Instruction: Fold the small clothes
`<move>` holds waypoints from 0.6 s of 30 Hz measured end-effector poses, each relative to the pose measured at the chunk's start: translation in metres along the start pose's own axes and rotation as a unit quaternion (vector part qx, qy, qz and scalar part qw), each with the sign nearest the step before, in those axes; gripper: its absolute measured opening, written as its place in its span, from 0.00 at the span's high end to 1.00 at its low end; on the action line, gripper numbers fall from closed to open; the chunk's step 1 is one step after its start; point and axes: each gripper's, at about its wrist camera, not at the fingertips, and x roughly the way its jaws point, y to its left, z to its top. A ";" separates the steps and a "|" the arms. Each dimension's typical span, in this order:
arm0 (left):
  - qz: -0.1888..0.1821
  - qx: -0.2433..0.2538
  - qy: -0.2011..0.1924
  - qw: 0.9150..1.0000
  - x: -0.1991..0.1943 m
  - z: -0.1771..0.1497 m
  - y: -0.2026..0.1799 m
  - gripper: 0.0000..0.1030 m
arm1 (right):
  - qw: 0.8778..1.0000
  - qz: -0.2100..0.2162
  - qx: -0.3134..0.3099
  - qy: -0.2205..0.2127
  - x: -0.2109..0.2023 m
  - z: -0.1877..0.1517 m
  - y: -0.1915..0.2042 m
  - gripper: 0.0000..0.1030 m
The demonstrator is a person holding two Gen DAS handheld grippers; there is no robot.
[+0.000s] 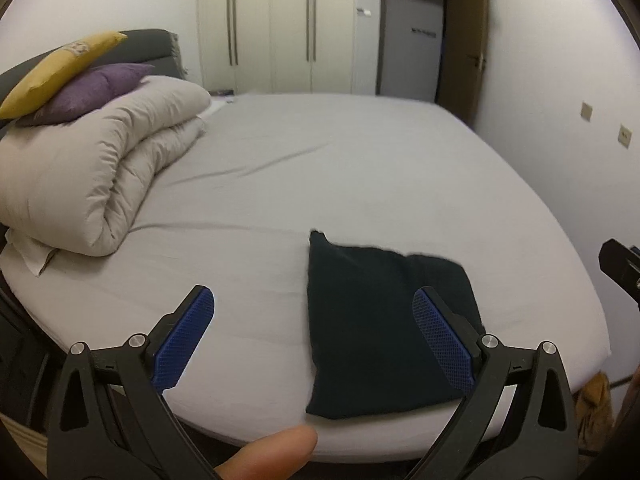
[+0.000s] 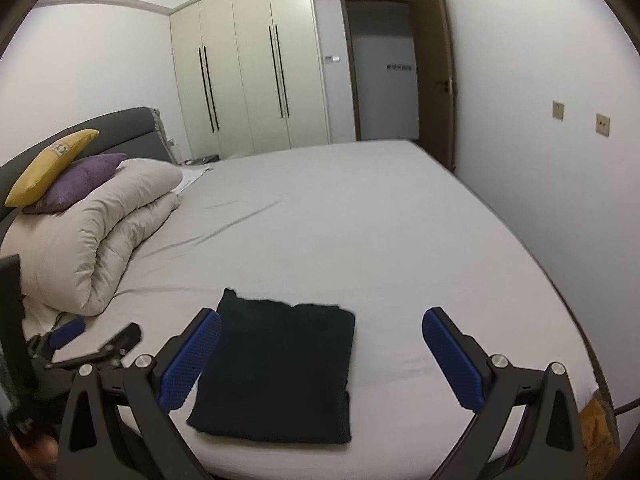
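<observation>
Near the front edge of the bed (image 2: 360, 220) lies the folded dark cloth (image 2: 276, 372), long axis running away from the grippers. Both hang above it, wide open and empty: right gripper (image 2: 322, 356) over it, left gripper (image 1: 314, 336) slightly leftward.

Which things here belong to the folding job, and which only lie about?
For the job:
- dark folded garment, flat on the bed sheet
- left gripper, open
- right gripper, open

Only lying about:
- rolled duvet
- purple cushion
- yellow cushion
- wardrobe
- door
</observation>
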 end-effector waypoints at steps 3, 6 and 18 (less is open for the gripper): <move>-0.004 0.007 0.025 1.000 0.012 -0.007 -0.005 0.01 | 0.999 0.022 -0.010 0.035 0.009 -0.002 0.002 0.00; -0.011 0.005 0.045 0.999 0.025 -0.015 -0.008 0.01 | 0.997 0.018 0.007 0.075 0.022 -0.005 -0.003 0.00; -0.011 -0.002 0.071 0.997 0.045 -0.026 -0.004 0.01 | 0.990 -0.003 0.006 0.141 0.049 -0.024 -0.003 0.00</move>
